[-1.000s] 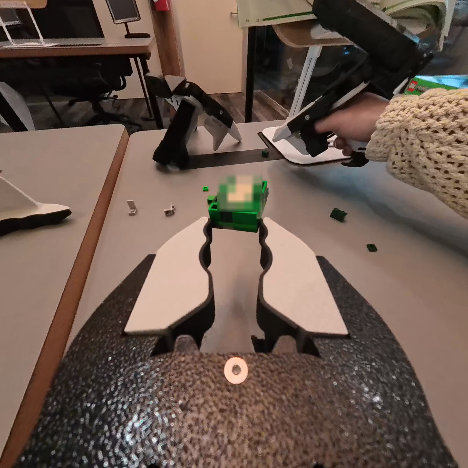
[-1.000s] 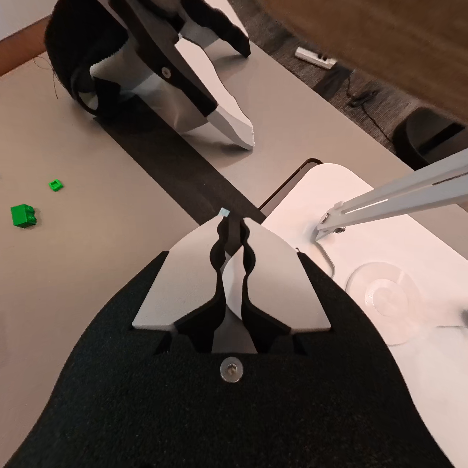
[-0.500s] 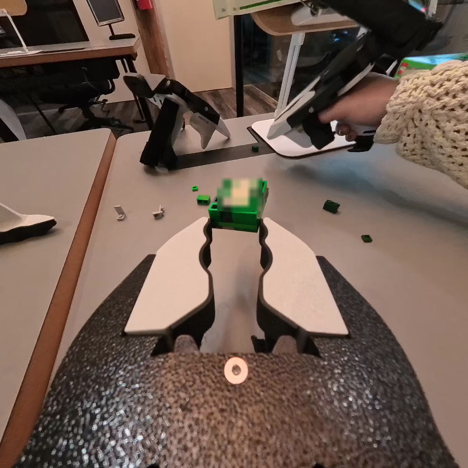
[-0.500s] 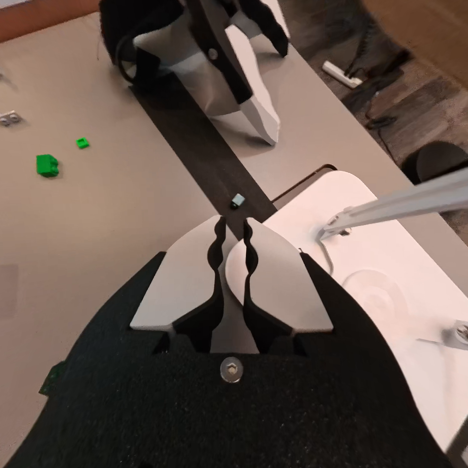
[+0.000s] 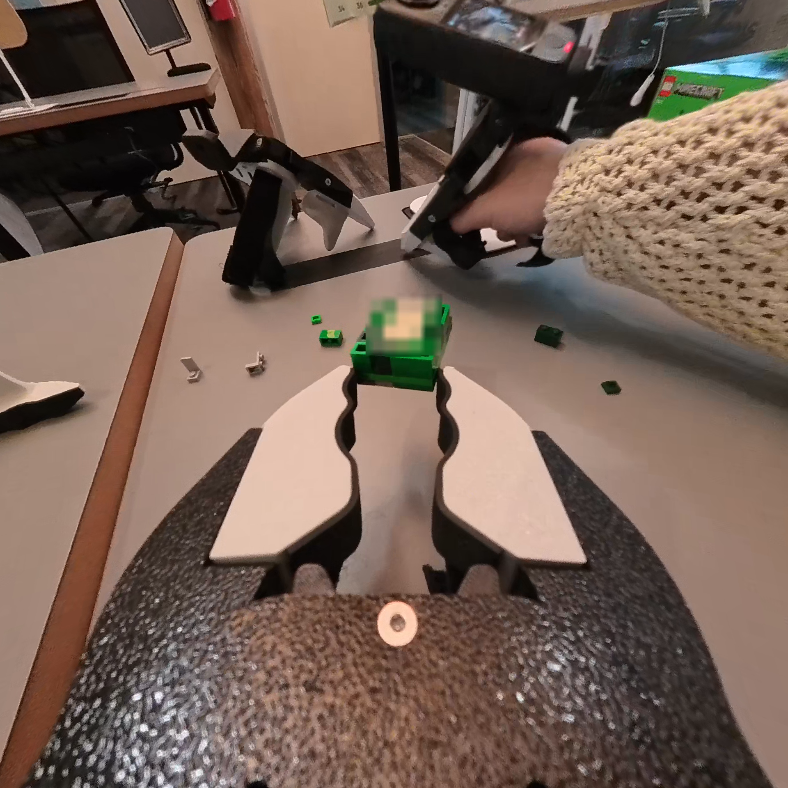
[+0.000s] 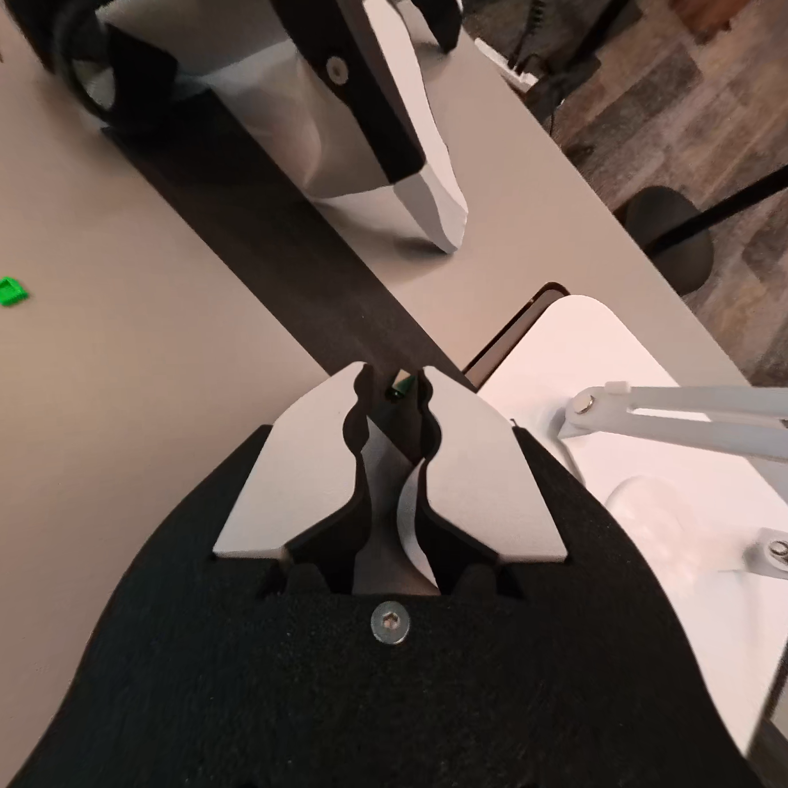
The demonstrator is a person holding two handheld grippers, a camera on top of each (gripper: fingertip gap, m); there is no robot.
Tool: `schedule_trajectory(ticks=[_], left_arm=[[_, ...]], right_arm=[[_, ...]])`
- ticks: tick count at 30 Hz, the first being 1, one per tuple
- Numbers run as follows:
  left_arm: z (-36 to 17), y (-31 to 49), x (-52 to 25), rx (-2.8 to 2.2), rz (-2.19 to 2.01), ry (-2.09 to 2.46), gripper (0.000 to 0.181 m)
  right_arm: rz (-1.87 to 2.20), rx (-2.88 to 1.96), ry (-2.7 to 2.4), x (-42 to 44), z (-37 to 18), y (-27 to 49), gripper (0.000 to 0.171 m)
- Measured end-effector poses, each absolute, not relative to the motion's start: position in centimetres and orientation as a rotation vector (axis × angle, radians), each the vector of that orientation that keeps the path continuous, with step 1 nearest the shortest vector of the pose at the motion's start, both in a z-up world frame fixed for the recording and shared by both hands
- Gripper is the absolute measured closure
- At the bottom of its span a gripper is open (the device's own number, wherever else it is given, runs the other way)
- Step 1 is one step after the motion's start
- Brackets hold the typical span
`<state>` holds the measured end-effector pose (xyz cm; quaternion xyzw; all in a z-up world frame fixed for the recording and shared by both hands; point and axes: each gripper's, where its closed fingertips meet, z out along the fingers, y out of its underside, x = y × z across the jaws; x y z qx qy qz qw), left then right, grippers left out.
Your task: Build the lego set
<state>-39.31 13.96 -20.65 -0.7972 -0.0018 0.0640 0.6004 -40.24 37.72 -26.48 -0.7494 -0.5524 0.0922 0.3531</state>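
Green block build pinched between the fingertips of the left gripper, gripped at its lower edges, a little above the grey table; top of the build hidden under a mosaic patch. Fingers spread only as wide as the build.

Loose pieces scattered on the table beyond: bright green brick just left of the build, tiny green piece behind that, two pale grey brackets further left, dark green brick to the right, small dark green tile nearer on the right.

Right gripper at the far side of the table, tips down at the black strip by the corner of the white base plate. Jaws a narrow gap apart, with a small dark green piece between the tips, nearer the right finger; contact with the pads not clear, so cannot tell whether gripped. In the left wrist view, same gripper held by a hand in a cream knit sleeve.

Spare gripper standing on the strip, well apart from both. Green box in the background on the right.
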Motion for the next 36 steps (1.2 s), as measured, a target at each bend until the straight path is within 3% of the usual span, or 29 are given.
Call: schedule_trajectory(ticks=[4, 8, 13, 19, 27, 36], left_arm=[[-20.7, 14.0, -39.1, -1.851, 0.154, 0.015, 0.146], [-20.7, 14.1, -38.8, -1.850, 0.150, 0.029, 0.146], [-20.7, 14.1, -38.6, -1.851, 0.156, 0.048, 0.146], [-20.5, 14.1, -38.1, -1.845, 0.119, 0.063, 0.146], [-20.0, 13.9, -31.7, -1.777, -0.159, 0.391, 0.146], [-21.8, 11.1, -22.6, -1.729, -0.415, 0.864, 0.146]], right_arm=[[0.206, -1.989, -1.376, -40.5, -26.8, 38.2, 0.149], [0.223, -2.014, -1.373, -40.6, -27.1, 38.1, 0.163], [0.236, -1.985, -1.439, -40.4, -27.0, 37.8, 0.164], [0.536, -1.752, -1.561, -38.2, -23.2, 33.3, 0.165], [0.973, -1.476, -1.734, -27.2, -19.0, 21.6, 0.165], [0.809, -1.418, -1.828, -12.1, -21.3, 13.0, 0.164]])
